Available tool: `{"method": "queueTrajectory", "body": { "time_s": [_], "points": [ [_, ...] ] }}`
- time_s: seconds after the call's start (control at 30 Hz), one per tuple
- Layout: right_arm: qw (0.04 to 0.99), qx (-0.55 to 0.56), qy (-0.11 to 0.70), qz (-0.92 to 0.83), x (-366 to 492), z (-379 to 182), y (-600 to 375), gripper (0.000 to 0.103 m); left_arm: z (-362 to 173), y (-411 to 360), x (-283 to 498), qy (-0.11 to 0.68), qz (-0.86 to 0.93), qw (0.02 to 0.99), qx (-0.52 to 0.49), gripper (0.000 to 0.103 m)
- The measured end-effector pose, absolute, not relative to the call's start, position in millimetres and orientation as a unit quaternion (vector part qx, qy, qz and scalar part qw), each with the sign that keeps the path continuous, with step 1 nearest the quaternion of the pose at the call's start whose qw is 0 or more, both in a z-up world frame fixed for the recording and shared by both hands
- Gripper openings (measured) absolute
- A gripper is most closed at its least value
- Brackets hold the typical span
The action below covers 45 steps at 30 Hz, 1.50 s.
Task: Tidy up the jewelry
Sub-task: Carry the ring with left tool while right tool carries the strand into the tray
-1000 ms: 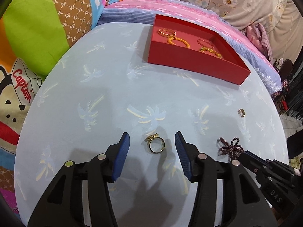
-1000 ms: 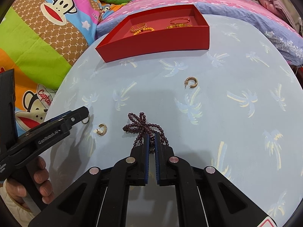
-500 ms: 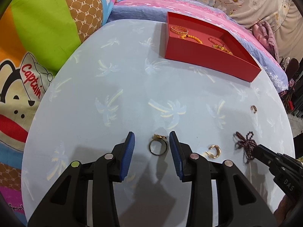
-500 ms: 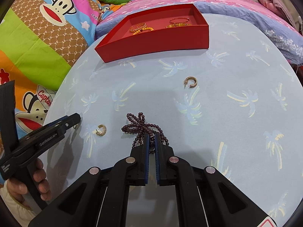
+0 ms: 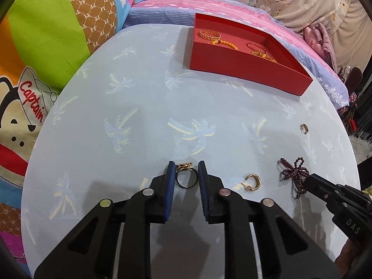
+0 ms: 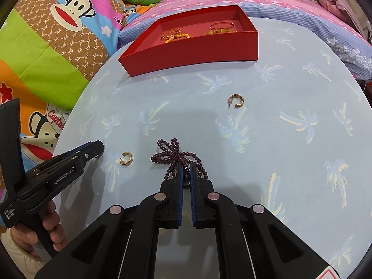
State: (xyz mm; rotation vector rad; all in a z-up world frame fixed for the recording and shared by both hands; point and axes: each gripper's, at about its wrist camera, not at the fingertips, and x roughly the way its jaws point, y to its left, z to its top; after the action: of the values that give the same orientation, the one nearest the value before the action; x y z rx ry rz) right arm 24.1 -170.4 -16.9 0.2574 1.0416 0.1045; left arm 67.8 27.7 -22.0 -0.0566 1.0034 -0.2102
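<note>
While both of your grippers point down at the table, the findings read as follows:

Left gripper (image 5: 186,176): your jaws are closing around the gold ring (image 5: 186,179); the ring lies flat on the cloth between the blue pads (image 5: 171,181), which stand right at its edges, and whether they press it yet cannot be told.
Gold ring: it sits on the table at the near edge, its ornamented top pointing away from you.
Right gripper (image 6: 186,172): your jaws are clenched on the dark purple bead strand (image 6: 173,157); the loops of beads fan out on the cloth ahead of the fingertips.
Near hoop earring (image 6: 126,159): it lies on the cloth between your two grippers, touching neither.
Far hoop earring (image 6: 236,101): it lies alone, well apart from both grippers, between the bead strand and the box.
Red box (image 6: 193,53): it stands open at the far side of the table and holds gold bangles (image 6: 172,32) and orange bead bracelets (image 5: 226,44).
Table cloth (image 5: 144,97): pale blue with a palm-tree print, lying smooth.
Your left hand (image 6: 44,230): it is wrapped around the left gripper's handle, at the lower left of the right wrist view.
Surroundings: a cartoon monkey blanket (image 6: 53,34) lies to the left of the table, and a pink and blue striped sheet (image 5: 232,7) behind the box.
</note>
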Motion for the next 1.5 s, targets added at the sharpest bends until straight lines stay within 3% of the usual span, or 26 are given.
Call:
{"method": "queueTrajectory", "body": {
  "time_s": [0.33, 0.7, 1.1, 1.5],
  "points": [
    [0.867, 0.126, 0.479, 0.055, 25.9, -1.8, -170.8, 0.005, -10.8, 21.8, 68.0, 0.479, -0.119, 0.869, -0.035, 0.019],
    [0.895, 0.133, 0.420, 0.068, 64.9, 47.5, -180.4, 0.005, 36.9, 0.5, 104.1, 0.447, -0.155, 0.880, -0.046, 0.019],
    [0.919, 0.111, 0.372, 0.067, 167.1, 82.7, -198.4, 0.006, 82.6, -56.1, 212.6, 0.390, -0.192, 0.900, -0.014, 0.019],
    [0.901, 0.135, 0.408, 0.056, 283.7, 49.1, -229.0, 0.006, 51.9, -98.1, 320.8, 0.417, -0.208, 0.885, -0.016, 0.019]
  ]
}}
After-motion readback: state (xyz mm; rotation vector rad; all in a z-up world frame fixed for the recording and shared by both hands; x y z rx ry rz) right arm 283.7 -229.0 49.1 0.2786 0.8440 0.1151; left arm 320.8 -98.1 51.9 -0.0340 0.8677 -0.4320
